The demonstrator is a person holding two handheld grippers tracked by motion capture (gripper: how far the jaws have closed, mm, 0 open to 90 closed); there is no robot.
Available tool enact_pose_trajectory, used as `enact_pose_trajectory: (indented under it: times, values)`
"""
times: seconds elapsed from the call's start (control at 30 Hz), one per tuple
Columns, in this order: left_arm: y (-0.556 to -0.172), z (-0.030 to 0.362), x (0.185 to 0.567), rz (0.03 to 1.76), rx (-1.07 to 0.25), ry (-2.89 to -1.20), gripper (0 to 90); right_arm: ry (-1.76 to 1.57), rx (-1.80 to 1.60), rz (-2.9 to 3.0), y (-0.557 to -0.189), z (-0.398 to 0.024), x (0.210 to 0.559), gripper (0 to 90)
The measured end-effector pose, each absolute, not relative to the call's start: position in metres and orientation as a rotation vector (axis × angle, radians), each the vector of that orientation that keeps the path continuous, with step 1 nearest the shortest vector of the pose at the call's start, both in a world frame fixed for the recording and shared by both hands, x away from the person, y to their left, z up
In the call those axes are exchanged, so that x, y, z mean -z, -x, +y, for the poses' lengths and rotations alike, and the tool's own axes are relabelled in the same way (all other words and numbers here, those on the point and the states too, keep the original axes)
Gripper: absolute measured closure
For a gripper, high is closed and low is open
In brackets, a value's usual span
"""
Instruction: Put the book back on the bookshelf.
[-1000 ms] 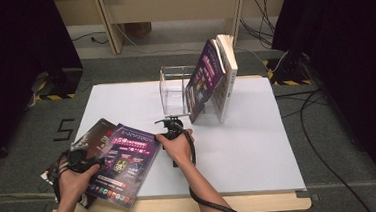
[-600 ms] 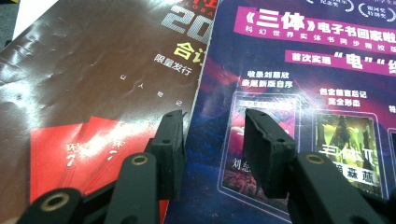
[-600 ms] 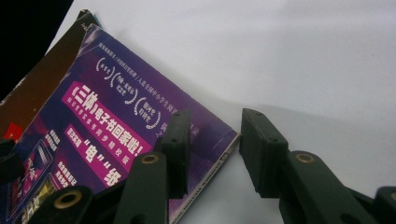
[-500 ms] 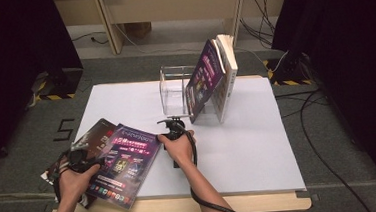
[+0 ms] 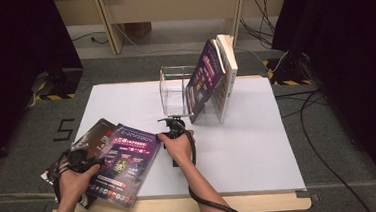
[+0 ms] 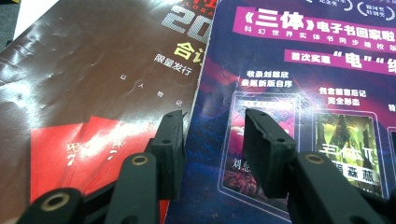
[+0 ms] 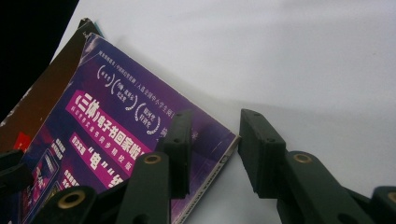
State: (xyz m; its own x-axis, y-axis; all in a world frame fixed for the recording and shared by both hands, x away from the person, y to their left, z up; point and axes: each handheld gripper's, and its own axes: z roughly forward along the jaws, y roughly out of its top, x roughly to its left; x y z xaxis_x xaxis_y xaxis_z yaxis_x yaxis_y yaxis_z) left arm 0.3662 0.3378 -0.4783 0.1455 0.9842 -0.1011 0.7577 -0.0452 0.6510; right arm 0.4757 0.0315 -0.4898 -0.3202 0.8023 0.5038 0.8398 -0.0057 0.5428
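Right gripper (image 7: 210, 140) jaws, just closing, straddle the purple magazine (image 7: 116, 140) corner; left gripper (image 6: 212, 140) open

Both forearms enter from the bottom edge of the high view, bare to the elbow; left hand (image 5: 73, 180) wraps the left gripper (image 5: 82, 157), pointed forward and right, jaws parted with a clear gap; right hand (image 5: 178, 146) holds the right gripper (image 5: 173, 123) pointing away from the person, jaws just been closing, still apart; cable loops round the right wrist.
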Motion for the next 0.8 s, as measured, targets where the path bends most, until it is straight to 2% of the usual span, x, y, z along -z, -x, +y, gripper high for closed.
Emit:
enact_pose_trajectory:
  times: [0.33, 0.8]
  values:
    - [-0.366, 0.337, 0.478, 1.662, -0.518, -1.859, 58.4, 1.784, 1.305, -2.14, -0.474, 0.028, 0.479, 70.7]
    - [-0.366, 0.337, 0.478, 1.661, -0.519, -1.856, 58.4, 1.804, 1.324, -2.099, -0.471, 0.029, 0.479, 67.7]
